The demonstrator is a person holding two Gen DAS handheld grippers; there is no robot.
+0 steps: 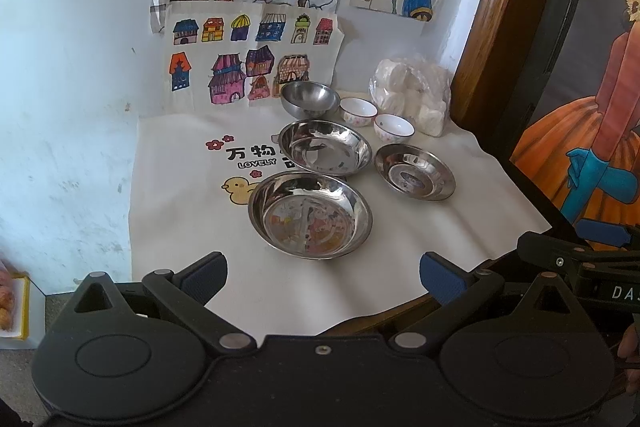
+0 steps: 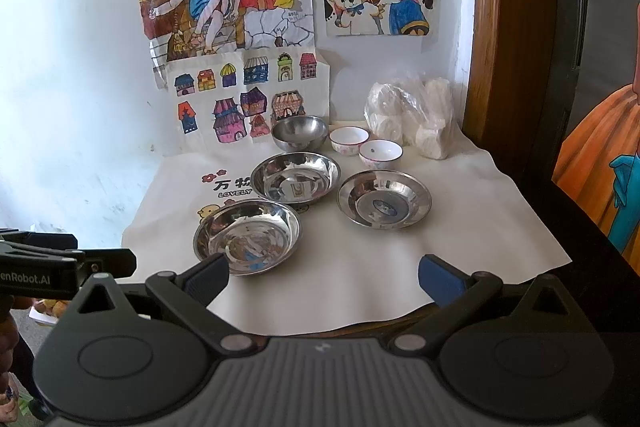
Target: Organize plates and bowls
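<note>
Steel plates [image 1: 310, 215] and steel bowl [image 1: 310, 100]: plain silver. Two ceramic bowls [image 2: 380, 154]: white, dark-rimmed, pink speckled outsides. Cloth [image 1: 180, 211]: cream, yellow duck print.

- A white printed cloth [image 1: 192, 203] is covering the surface.
- A clear bag of white items [image 2: 412, 119] is sitting at 1 o'clock on the cloth.
- Coloured drawings [image 2: 248, 95] are hanging on the wall at 12 o'clock.

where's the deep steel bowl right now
The deep steel bowl sits at the back of the cloth by the wall drawings, left of the two white ceramic bowls and behind the steel plates.
</note>
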